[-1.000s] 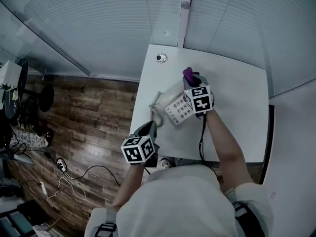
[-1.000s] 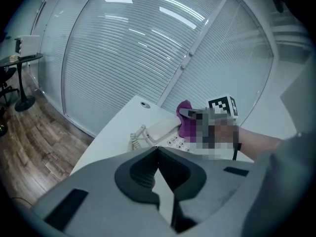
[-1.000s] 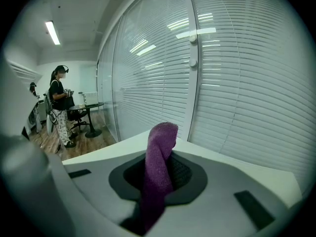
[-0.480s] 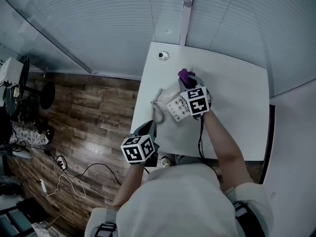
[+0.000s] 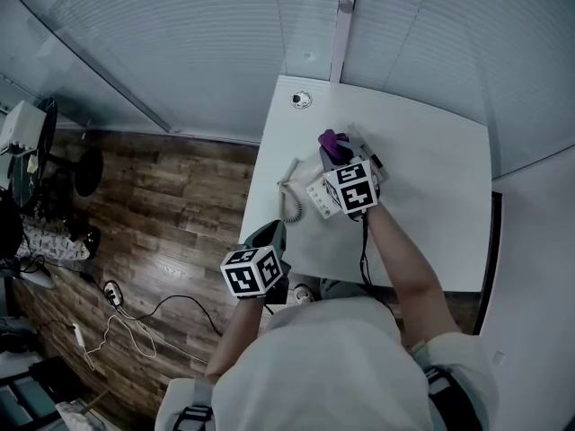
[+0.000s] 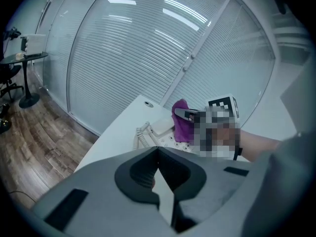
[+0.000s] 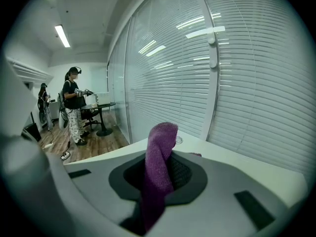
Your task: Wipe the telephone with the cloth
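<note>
A white telephone (image 5: 316, 192) with a coiled cord (image 5: 288, 206) lies on the white table (image 5: 431, 214); its handset rests at its left side. My right gripper (image 5: 331, 146) hovers over the telephone's far part, shut on a purple cloth (image 5: 332, 140) that sticks up between the jaws (image 7: 159, 162). In the left gripper view the cloth (image 6: 181, 120) hangs over the telephone (image 6: 160, 130). My left gripper (image 5: 275, 232) sits at the table's near left edge, shut and empty (image 6: 158, 169).
A small round fitting (image 5: 300, 99) sits at the table's far left corner. Window blinds (image 5: 180, 43) run behind the table. Wooden floor (image 5: 153, 232) with cables lies to the left. Two people (image 7: 73, 102) stand far off by a desk.
My right gripper with the cloth has slid leftward and slightly away across the telephone, covering more of its keypad. The left gripper has stayed put.
</note>
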Action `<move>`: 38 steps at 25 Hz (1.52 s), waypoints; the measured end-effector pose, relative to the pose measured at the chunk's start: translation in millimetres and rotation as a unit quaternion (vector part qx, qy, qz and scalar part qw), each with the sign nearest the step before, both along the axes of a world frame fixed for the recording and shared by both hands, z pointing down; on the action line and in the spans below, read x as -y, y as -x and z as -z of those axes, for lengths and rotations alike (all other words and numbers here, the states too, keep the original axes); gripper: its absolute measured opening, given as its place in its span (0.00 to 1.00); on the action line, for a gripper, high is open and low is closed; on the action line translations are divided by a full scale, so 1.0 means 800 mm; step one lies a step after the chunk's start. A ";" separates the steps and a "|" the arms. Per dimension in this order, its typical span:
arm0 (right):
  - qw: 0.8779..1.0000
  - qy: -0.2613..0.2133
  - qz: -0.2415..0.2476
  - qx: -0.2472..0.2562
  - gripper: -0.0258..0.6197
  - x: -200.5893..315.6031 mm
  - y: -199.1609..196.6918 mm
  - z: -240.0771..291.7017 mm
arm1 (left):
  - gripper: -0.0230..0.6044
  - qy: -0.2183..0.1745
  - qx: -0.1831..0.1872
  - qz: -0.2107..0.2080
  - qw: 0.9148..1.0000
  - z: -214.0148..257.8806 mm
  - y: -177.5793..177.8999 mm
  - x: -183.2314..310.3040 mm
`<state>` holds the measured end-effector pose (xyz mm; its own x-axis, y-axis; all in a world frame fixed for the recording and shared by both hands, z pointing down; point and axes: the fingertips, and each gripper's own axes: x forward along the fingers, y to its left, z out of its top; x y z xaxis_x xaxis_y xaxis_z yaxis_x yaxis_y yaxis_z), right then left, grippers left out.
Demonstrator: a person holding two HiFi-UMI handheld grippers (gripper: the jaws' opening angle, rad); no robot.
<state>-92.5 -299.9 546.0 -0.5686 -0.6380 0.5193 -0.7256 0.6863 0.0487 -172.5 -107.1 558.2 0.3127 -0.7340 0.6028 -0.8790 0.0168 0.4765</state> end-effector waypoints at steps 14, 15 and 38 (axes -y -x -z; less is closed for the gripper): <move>0.999 0.010 0.045 -0.004 0.13 -0.037 0.036 -0.009 | 0.07 0.002 -0.003 0.014 1.000 0.004 0.005 -0.015; 0.999 0.011 0.048 -0.003 0.13 -0.040 0.038 -0.010 | 0.07 0.002 -0.004 0.015 1.000 0.003 0.005 -0.016; 0.994 0.030 0.101 -0.005 0.13 -0.086 0.080 -0.035 | 0.07 0.013 -0.015 0.037 0.999 -0.007 0.009 -0.044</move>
